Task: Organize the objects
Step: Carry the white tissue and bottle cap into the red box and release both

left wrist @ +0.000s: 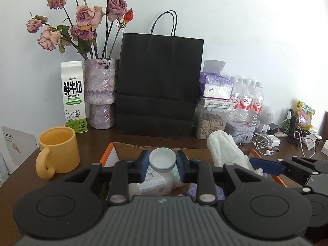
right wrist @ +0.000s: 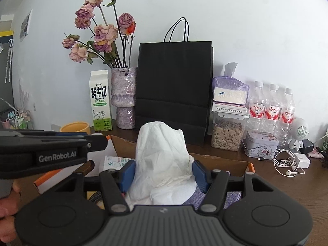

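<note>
Starting at your left, the yellow mug stands on the counter just beside the orange-edged cardboard box, handle toward you. Swing wide that way and the left gripper's body could knock it.

Your left gripper is narrowed onto a small white-capped bottle, pads on either side just under the cap, with the bottle's labelled body hanging below over the box. That is a grip high on a smooth neck; if you tilt or jerk, the body could pivot or slip out and drop back among the things in the box.

Behind stand the milk carton, the vase of dried roses and the black paper bag, all tall and easy to tip if you reach past the box.

To the right, your right gripper holds a crumpled white tissue at a middling width. The wad is soft, so loose folds may trail, snag the box flap or block your view ahead. The two grippers sit near each other; crossing paths could make them clash. The earphone cable lies well apart on the counter.
</note>
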Available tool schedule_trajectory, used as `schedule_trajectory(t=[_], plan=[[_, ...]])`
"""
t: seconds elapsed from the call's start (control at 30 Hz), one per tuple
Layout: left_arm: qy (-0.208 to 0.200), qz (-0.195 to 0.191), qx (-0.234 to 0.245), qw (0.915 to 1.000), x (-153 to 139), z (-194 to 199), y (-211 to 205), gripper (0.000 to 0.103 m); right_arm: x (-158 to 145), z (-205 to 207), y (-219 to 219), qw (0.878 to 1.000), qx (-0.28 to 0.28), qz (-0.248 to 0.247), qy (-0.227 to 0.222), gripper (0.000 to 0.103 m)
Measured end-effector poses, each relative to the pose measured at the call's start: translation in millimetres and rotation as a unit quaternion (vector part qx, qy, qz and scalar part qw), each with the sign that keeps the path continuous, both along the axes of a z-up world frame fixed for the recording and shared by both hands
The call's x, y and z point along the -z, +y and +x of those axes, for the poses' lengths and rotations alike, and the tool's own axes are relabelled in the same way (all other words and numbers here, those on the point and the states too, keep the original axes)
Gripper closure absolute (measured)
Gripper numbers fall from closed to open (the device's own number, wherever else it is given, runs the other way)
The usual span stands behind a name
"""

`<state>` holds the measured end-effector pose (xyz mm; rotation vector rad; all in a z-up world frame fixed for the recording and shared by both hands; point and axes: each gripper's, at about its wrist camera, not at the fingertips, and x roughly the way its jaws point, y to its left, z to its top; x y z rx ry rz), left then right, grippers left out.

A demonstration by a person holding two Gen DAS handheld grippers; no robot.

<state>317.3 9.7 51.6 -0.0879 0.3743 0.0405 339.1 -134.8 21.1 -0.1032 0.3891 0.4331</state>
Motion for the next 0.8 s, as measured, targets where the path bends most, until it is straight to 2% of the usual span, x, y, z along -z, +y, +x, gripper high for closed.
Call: schedule_trajectory(t=[0.23, 0.3, 0.33, 0.37, 0.4, 0.43, 0.47, 0.53, 0.8], plan=[[0.005, 0.004, -0.004, 1.0000, 5.3, 6.0, 3.3, 0.073, 9.8, 7.4, 1.3, 1.000, 0.004, -0.007, 0.012, 0.044], [0.006, 0.000, -0.009, 0.9999, 6.5, 6.6, 5.3, 0.073, 10.3, 7.3, 1.4, 1.000, 0.007, -0.009, 0.011, 0.039], [0.008, -0.001, -0.010, 0.9999, 6.9, 7.4, 6.4, 0.067, 10.7, 7.8, 1.6, 1.000, 0.010, -0.013, 0.013, 0.031], [0.011, -0.002, -0.010, 0.9999, 7.6, 8.2, 7.3, 0.047, 10.9, 8.2, 1.5, 1.000, 0.015, -0.017, 0.014, 0.023], [0.012, -0.002, -0.013, 0.9998, 8.3, 8.6, 7.7, 0.034, 11.3, 9.0, 1.1, 1.000, 0.021, -0.018, 0.015, 0.017], [0.011, 0.001, -0.018, 0.9998, 8.8, 8.5, 7.6, 0.010, 11.8, 9.9, 0.0, 0.999, 0.025, -0.017, 0.016, 0.005], [0.009, 0.007, -0.024, 0.9997, 8.9, 8.2, 6.7, 0.000, 12.3, 10.6, -0.7, 0.999, 0.028, -0.016, 0.018, 0.000], [0.006, 0.016, -0.029, 0.9994, 8.8, 7.5, 4.9, 0.000, 13.1, 12.3, -2.5, 0.999, 0.029, -0.013, 0.023, 0.000], [0.017, 0.011, -0.033, 0.9993, 10.7, 8.9, 7.1, 0.000, 14.6, 12.0, -1.7, 0.999, 0.026, -0.015, 0.027, 0.000]])
